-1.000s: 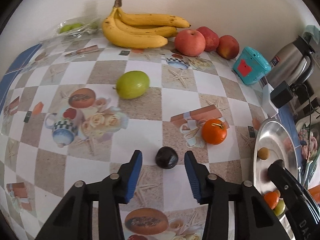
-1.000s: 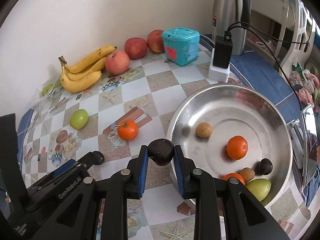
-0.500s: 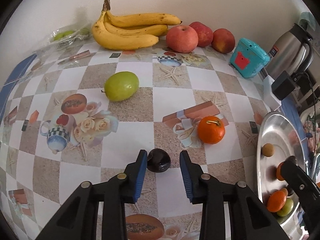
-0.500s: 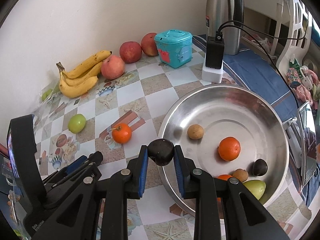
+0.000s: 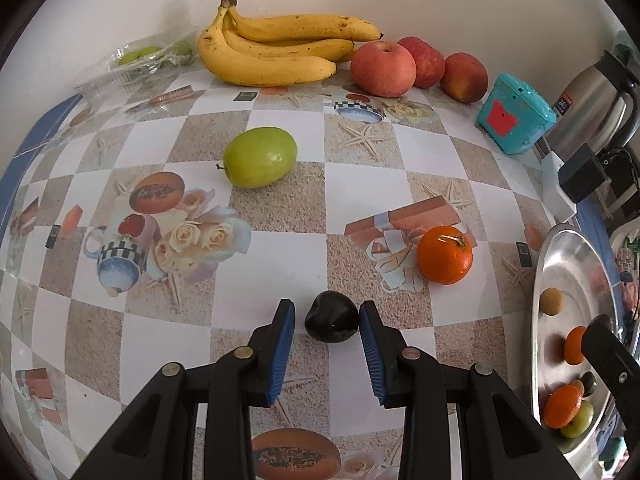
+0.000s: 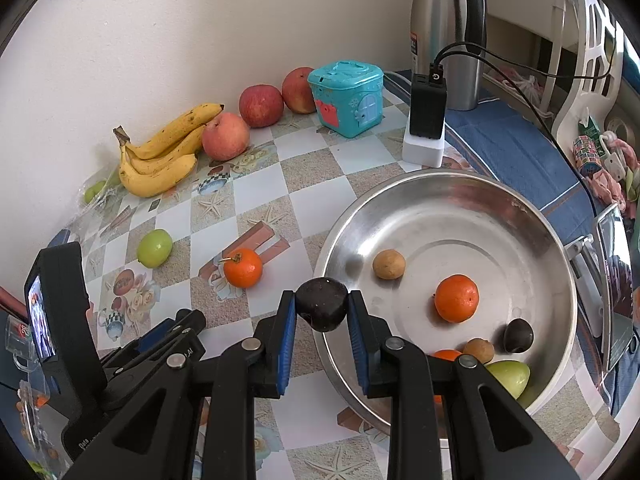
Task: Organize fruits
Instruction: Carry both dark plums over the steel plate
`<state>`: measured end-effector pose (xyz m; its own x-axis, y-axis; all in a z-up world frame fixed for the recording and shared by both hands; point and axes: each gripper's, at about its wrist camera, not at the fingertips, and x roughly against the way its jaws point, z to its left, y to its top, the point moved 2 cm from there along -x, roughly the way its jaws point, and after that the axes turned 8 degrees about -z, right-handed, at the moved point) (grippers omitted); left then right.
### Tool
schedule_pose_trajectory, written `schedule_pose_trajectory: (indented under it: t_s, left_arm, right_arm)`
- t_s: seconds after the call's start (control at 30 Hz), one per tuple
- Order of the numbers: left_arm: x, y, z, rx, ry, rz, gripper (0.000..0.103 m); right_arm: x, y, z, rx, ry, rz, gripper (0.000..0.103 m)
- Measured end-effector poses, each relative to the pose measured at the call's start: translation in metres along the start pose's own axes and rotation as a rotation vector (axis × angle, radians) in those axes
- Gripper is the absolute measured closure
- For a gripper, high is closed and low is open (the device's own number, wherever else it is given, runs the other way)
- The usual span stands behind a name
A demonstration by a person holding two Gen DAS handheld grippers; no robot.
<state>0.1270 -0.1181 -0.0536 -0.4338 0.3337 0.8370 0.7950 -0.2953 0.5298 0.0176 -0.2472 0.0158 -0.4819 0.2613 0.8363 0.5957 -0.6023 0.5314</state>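
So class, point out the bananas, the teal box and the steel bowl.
bananas [image 5: 276,54]: left wrist view, middle of the bunch.
teal box [image 6: 347,98]: right wrist view, front face.
steel bowl [image 6: 460,216]: right wrist view, bare inner wall.

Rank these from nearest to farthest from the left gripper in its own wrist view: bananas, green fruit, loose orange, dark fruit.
1. Dark fruit, between the jaws.
2. Orange, ahead, to the right.
3. Green fruit, farther ahead, to the left.
4. Bananas, by the wall.
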Motion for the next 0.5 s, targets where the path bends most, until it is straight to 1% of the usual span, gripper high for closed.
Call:
schedule_pose_trajectory:
  t_s: [0.07,0.27,0.4,0.5]
  left_arm:
    - [0.0,0.0,-0.001,0.003,-0.013,0.002,0.074]
    - [0.005,0.003,0.0,0.012,-0.01,-0.01,0.075]
    - [0.018,0.009,-0.002,0.021,-0.039,-0.037,0.075]
    - [0.027,0.014,-0.008,0.019,-0.066,-0.053,0.075]
  right_arm:
    - [0.0,0.0,0.0,0.001,0.001,0.0,0.076]
    - [0.0,0.0,0.0,-0.003,0.001,0.002,0.076]
    - [-0.003,0.0,-0.004,-0.013,0.004,0.009,0.076]
    - [-0.005,0.002,-0.012,-0.026,-0.011,0.015,0.076]
